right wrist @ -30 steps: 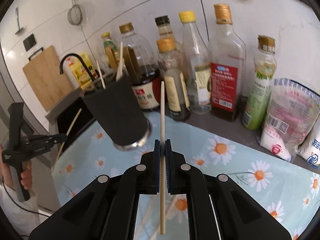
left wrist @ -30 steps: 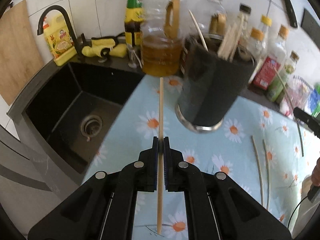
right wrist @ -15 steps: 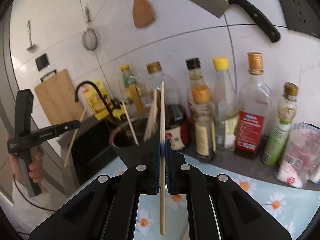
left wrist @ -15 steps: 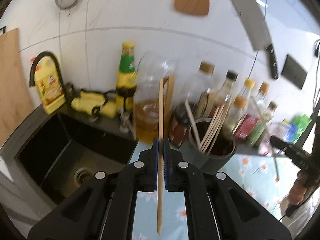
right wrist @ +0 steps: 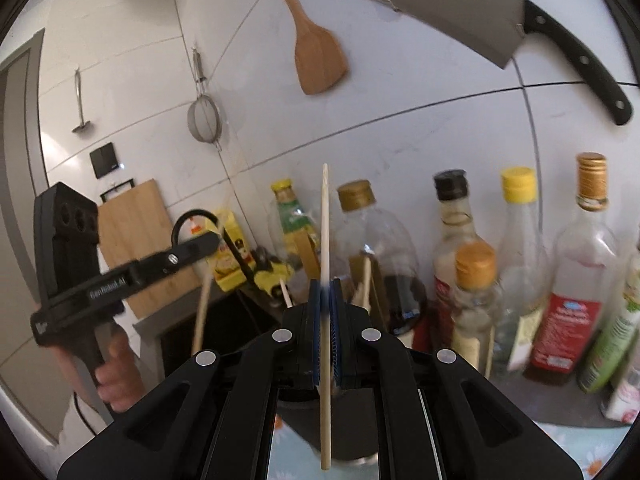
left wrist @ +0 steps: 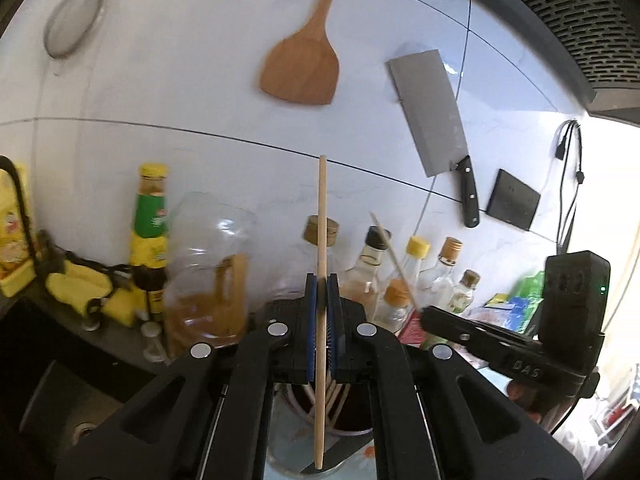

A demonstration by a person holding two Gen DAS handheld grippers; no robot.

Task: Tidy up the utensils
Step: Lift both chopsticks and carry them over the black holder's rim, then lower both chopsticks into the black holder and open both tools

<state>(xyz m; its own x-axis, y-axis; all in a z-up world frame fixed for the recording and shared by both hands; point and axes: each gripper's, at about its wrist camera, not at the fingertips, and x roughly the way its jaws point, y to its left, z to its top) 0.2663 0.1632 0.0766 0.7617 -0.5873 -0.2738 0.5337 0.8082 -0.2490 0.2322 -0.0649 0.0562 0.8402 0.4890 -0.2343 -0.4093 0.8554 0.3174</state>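
Note:
My left gripper (left wrist: 321, 285) is shut on a wooden chopstick (left wrist: 321, 220) held upright; its lower end hangs over the mouth of the dark utensil holder (left wrist: 352, 426), which holds several chopsticks. My right gripper (right wrist: 325, 289) is shut on a pale chopstick (right wrist: 325, 220), also upright, just above the same dark holder (right wrist: 304, 416). The right gripper also shows in the left wrist view (left wrist: 430, 314) with its chopstick (left wrist: 394, 258) slanting up. The left gripper shows in the right wrist view (right wrist: 214, 240), its chopstick (right wrist: 202, 312) hanging down.
Several sauce and oil bottles (right wrist: 516, 276) stand along the wall behind the holder. A cleaver (left wrist: 436, 120), a wooden spatula (left wrist: 304, 68) and a strainer (left wrist: 72, 20) hang on the tiles. A black sink (left wrist: 40, 368) with yellow sponges (left wrist: 100, 292) lies left.
Both grippers have risen and tilted up, each still holding its chopstick. They have closed in on the holder, which now sits directly beneath both.

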